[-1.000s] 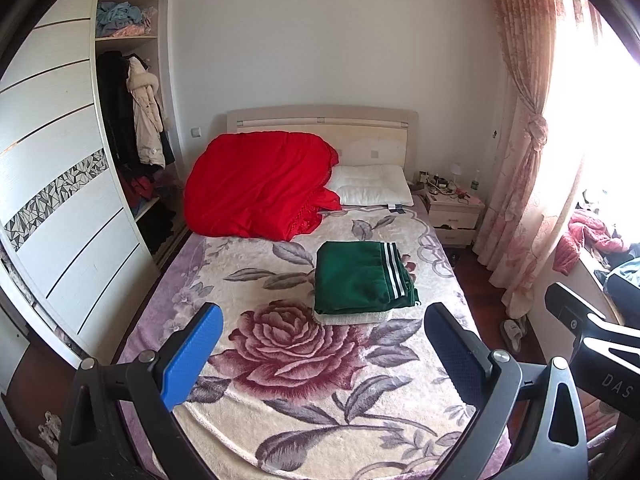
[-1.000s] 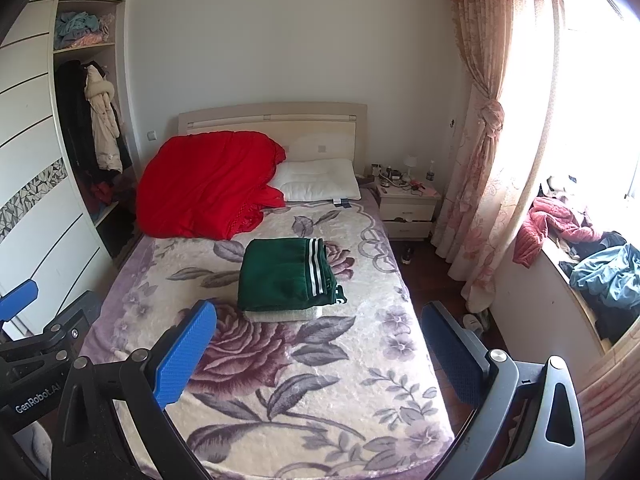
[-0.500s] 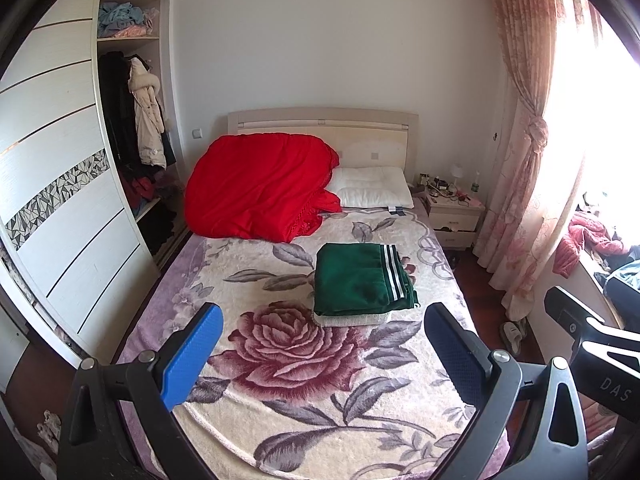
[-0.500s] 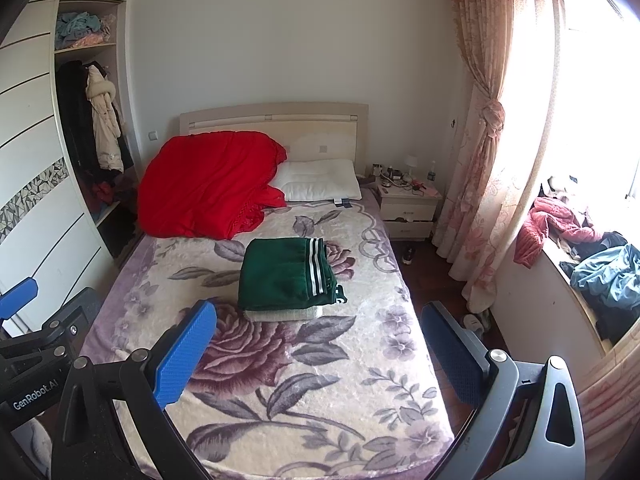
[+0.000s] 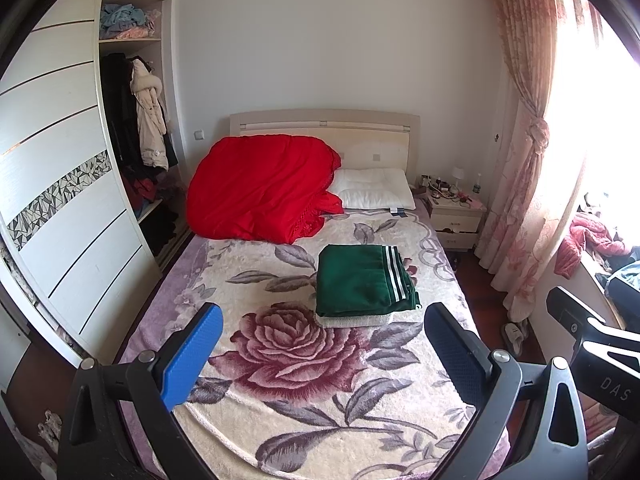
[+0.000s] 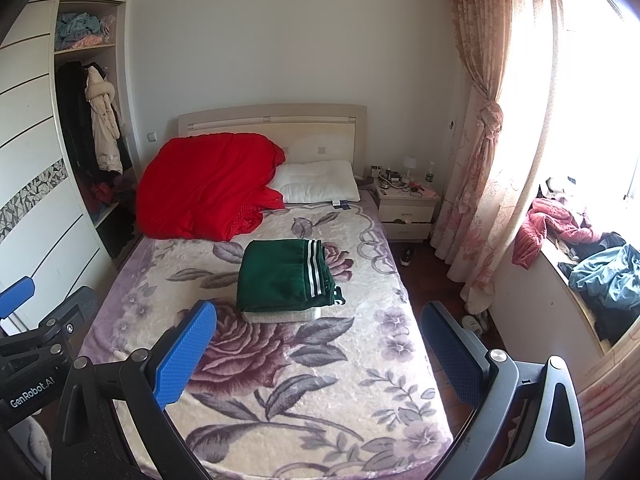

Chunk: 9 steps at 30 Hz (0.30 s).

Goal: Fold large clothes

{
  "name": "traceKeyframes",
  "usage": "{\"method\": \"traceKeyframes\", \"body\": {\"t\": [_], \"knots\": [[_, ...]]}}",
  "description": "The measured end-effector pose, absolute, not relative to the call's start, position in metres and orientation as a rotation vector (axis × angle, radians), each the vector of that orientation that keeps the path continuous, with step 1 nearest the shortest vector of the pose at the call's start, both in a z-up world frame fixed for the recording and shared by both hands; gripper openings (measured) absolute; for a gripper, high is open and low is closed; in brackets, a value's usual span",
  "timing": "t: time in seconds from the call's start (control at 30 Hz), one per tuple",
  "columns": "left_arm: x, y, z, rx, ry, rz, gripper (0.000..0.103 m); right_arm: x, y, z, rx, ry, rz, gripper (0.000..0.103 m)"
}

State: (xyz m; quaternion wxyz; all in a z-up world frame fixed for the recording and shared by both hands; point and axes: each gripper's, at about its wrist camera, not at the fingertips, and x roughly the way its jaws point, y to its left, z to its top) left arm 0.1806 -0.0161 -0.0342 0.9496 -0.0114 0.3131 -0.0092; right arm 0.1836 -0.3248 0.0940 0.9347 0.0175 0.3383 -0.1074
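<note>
On the bed (image 5: pixel 304 360), the folded green garment (image 5: pixel 360 280) is soft and floppy; pinch its near edge. Your left gripper (image 5: pixel 320 356) and right gripper (image 6: pixel 316 356) gape wide, empty.

We find the folded garment (image 5: pixel 362 280) lying on a folded towel (image 5: pixel 352 321) at mid-bed (image 5: pixel 304 412), the quilt (image 5: pixel 260 192) heaped behind it at the head, with the pillow (image 5: pixel 374 194) to the quilt's right. We note the wardrobe (image 5: pixel 72 200) left of the bed, and the nightstand (image 5: pixel 456 216) and curtain (image 5: pixel 524 184) to its right.
</note>
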Motion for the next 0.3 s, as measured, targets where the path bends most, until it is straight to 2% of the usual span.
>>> {"method": "traceKeyframes", "body": {"t": [0.3], "knots": [[0.1819, -0.0155, -0.0298, -0.029, 0.636, -0.013, 0.103, 0.1794, -0.3246, 0.0926, 0.039, 0.693, -0.222, 0.103]]}}
